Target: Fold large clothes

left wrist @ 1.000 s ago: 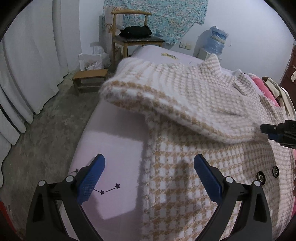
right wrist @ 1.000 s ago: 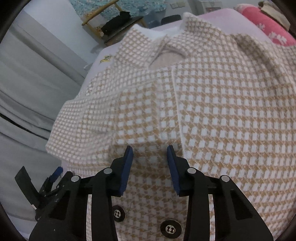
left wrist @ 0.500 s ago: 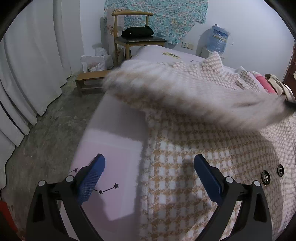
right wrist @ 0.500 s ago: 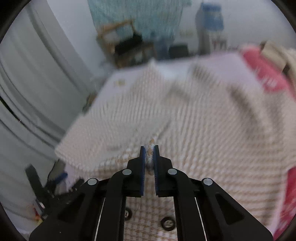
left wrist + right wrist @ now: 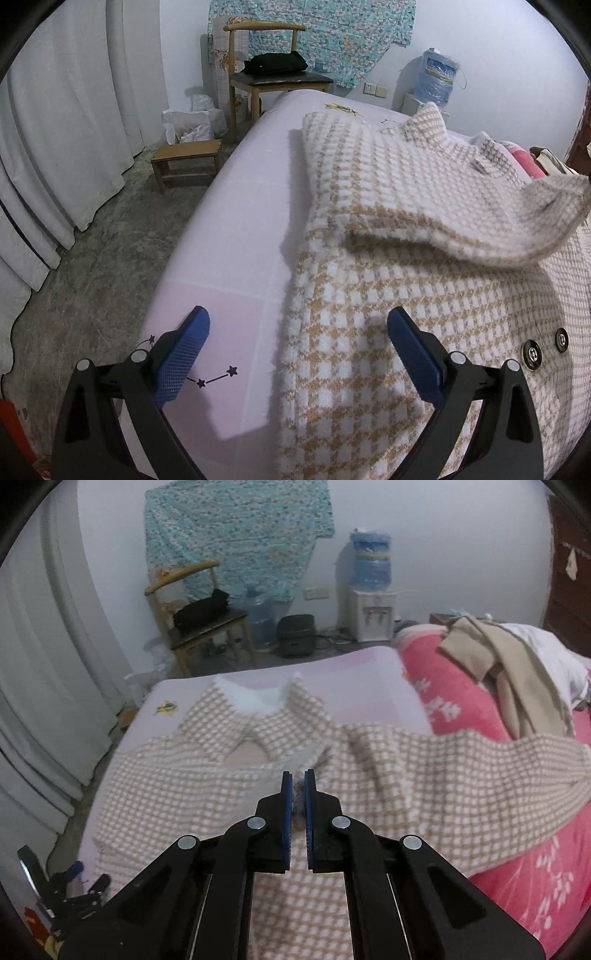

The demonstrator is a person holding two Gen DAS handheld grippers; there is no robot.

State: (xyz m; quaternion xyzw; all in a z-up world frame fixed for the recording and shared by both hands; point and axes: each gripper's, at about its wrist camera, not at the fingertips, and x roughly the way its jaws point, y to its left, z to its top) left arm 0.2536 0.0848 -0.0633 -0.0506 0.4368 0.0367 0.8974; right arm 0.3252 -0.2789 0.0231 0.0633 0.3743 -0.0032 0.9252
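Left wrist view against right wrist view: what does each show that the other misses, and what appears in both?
Only the left wrist view shows the low wooden stool, the coat's black round buttons and the left gripper, jaws wide open over the coat's edge.

Only the right wrist view shows the white water dispenser, the beige garment on the pink floral quilt, and the right gripper shut on a pinch of coat fabric.

Both show the beige-and-white houndstooth coat, the lilac bed sheet and the wooden chair.
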